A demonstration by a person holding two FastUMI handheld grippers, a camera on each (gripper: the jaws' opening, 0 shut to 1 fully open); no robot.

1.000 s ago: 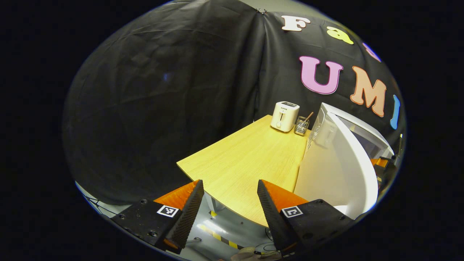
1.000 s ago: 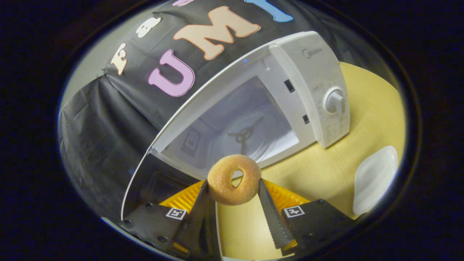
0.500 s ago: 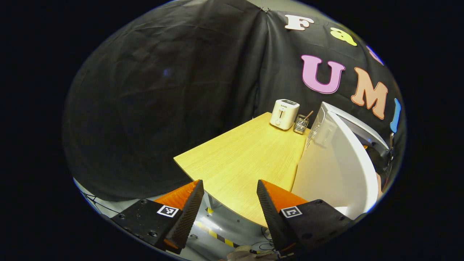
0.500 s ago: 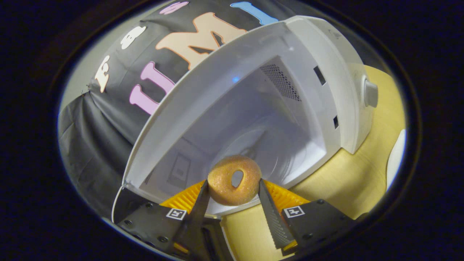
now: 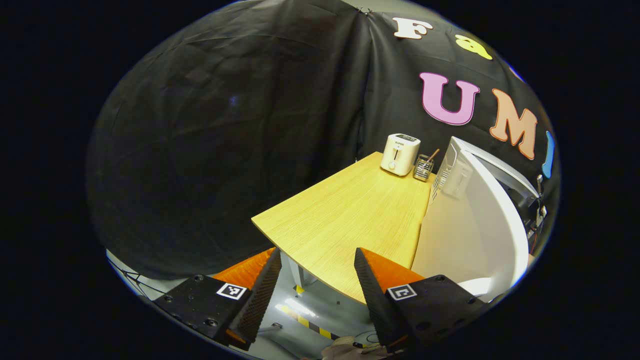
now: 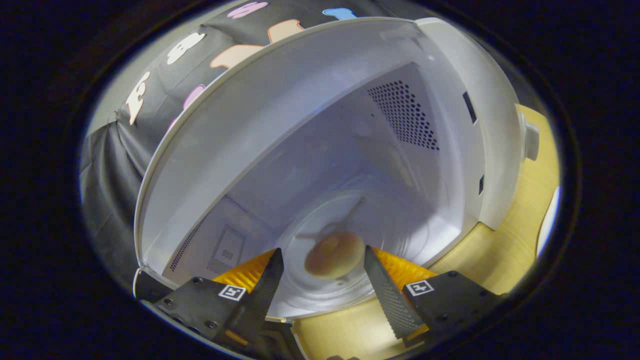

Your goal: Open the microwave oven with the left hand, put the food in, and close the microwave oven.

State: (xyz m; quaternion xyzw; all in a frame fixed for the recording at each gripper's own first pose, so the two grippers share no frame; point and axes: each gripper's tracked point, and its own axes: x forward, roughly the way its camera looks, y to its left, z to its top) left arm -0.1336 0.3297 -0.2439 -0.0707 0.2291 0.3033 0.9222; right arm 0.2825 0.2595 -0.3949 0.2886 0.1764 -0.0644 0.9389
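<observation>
Right gripper view looks straight into the open microwave oven [image 6: 310, 125], where the doughnut [image 6: 334, 255] lies blurred on the round glass turntable [image 6: 380, 235] inside the cavity. The right hand-held gripper [image 6: 322, 280] is at the mouth of the cavity with its two fingers spread apart, one on each side of the doughnut and neither touching it. A perforated vent panel [image 6: 405, 117] shows on the cavity's far side wall, and a second small perforated patch sits low on the near wall. The oven's control side with a round knob [image 6: 530, 142] stands at the right edge, and the oven rests on the pale wooden desk [image 6: 505, 260]. A sliver of a white dish [image 6: 549, 220] lies on the desk at the far right.

Left gripper view shows the left hand-held gripper [image 5: 315, 285] held out in front of the desk's [image 5: 350, 220] near corner, above the grey floor [image 5: 320, 310], its fingers wide apart with nothing between them. The white microwave door [image 5: 475, 225] stands swung open at the right of this view, its edge turned towards the camera. At the back of the desk a small white toaster [image 5: 400, 154] stands beside a clear holder [image 5: 423, 167] with a thin stick in it, both well apart from the gripper. A strip of yellow-and-black tape [image 5: 312, 325] runs across the floor below the desk.
</observation>
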